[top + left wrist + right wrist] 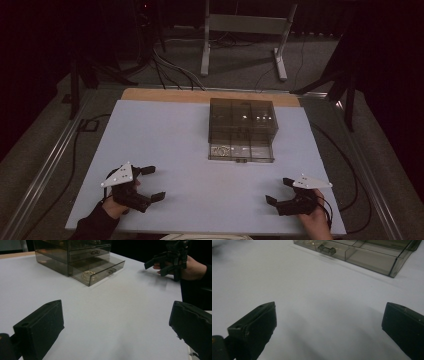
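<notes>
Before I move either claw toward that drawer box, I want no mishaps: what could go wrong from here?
1. The bottom drawer stands pulled out; a hard push on its handle might slide the whole smoky box across the smooth table.
2. The gold trinket lies loose at the drawer's front and could jolt about.
3. Both claws, left and right, are open; converging, they might collide.

Under your work lies a pale blue-white matte tabletop [165, 150], with a light wooden strip [165, 95] showing along its far edge. Beyond that you see grey carpeted floor [240, 67], where a grey metal H-shaped frame [247, 24] stands upright. Black cables [172, 70] snake across the carpet to your left (beside black tripod legs [90, 70]). A silver metal rail [42, 175] runs along the table's left side.
</notes>
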A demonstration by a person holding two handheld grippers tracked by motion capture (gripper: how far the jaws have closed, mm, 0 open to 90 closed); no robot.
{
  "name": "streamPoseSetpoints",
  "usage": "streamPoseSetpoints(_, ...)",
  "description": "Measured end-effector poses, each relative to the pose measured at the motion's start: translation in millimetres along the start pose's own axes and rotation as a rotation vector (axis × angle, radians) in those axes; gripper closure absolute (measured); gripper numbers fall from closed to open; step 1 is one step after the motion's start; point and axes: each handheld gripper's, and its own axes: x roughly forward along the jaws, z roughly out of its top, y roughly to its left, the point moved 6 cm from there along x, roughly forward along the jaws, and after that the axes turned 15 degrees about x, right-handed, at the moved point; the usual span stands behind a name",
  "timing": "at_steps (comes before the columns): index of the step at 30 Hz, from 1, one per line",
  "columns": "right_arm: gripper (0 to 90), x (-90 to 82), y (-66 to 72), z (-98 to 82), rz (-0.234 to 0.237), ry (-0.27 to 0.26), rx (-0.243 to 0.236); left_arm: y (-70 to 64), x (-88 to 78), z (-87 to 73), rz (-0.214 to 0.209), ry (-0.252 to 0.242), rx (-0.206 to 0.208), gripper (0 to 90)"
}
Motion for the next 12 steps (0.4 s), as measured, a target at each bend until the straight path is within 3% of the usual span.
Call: streamPoseSetpoints(12, 0.0, -3.1, -3.2, 1.2, -0.005, -0.020, 0.007, -0.9, -0.1, 0.1, 0.000, 0.004, 0.002, 0.6)
